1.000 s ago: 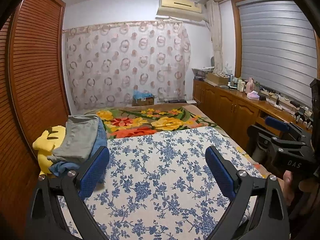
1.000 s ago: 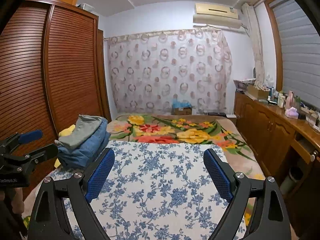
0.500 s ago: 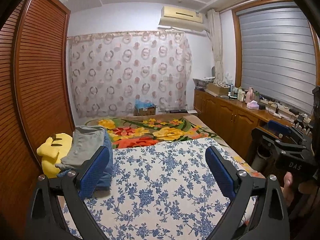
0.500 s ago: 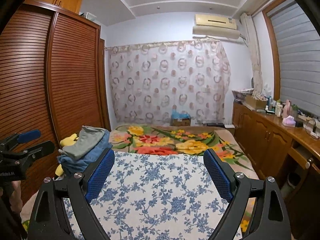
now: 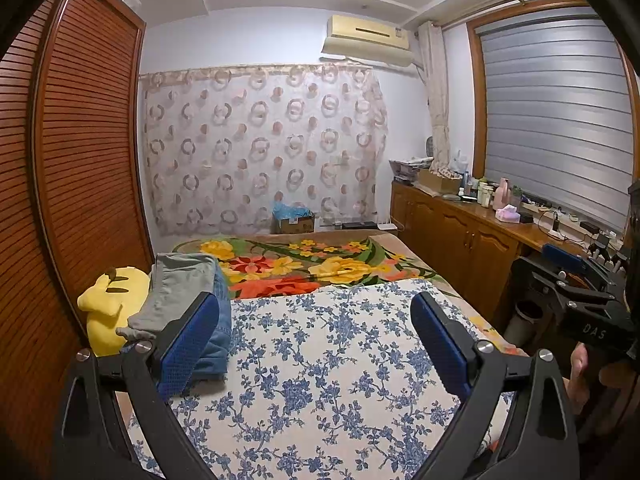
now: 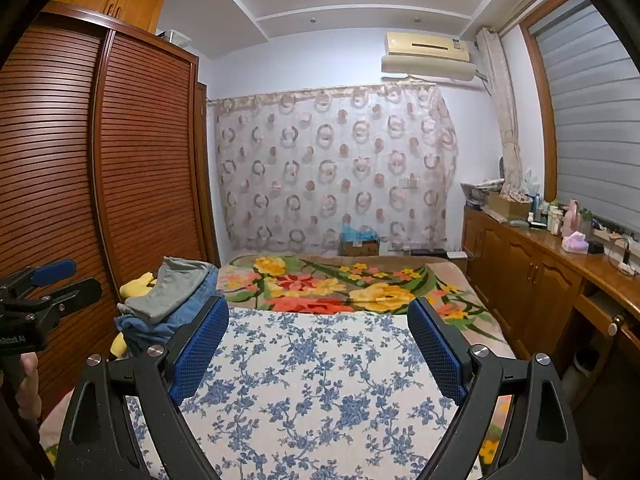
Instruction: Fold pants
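I've got both claws, left claw (image 5: 316, 344) and right claw (image 6: 318, 344), spread wide, holding nothing over the bed (image 5: 320, 360); pants (image 5: 182, 288) sit folded far left, so start or finish, can't tell.

A home bedroom: floral-covered bed (image 5: 320, 380), louvred wardrobe (image 6: 120, 168), curtain (image 5: 260, 140), wall air-conditioner (image 5: 368, 38).

The left gripper (image 5: 316, 320) is a black forked frame whose two fingers carry blue mesh-textured pads (image 5: 188, 344), with silver round screw heads at the finger joints toward 8 and 4 o'clock. The right gripper (image 6: 318, 326) is built the same: black arms, blue pads (image 6: 436, 350), silver screws. Seen from the left wrist camera at 3 o'clock, its black body bears pale lettering "DAS". A hand (image 5: 580, 376) grips its handle.
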Available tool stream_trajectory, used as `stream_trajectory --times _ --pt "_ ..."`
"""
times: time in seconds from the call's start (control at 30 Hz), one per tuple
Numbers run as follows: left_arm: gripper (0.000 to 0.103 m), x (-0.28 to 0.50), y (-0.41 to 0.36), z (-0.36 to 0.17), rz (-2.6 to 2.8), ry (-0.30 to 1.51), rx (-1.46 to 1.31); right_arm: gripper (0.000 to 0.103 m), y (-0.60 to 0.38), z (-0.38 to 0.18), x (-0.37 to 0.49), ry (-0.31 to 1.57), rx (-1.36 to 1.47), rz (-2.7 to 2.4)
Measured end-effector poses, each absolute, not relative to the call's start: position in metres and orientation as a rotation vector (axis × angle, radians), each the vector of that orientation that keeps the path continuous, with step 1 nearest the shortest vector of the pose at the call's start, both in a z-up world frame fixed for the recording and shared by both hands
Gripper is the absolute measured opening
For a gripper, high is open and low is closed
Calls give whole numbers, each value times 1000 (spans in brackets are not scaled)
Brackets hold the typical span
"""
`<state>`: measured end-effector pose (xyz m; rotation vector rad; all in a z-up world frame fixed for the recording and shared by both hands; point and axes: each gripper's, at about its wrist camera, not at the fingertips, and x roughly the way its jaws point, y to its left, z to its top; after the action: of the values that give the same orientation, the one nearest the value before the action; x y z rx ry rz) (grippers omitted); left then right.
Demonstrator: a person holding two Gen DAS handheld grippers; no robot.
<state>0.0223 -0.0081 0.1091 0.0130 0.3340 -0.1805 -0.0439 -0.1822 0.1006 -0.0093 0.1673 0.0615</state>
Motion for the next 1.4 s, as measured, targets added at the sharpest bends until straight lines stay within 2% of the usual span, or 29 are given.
stream_trajectory --times 1.4 --pt "97 22 2 101 -164 338 13 92 -184 100 -43 180 -7 68"
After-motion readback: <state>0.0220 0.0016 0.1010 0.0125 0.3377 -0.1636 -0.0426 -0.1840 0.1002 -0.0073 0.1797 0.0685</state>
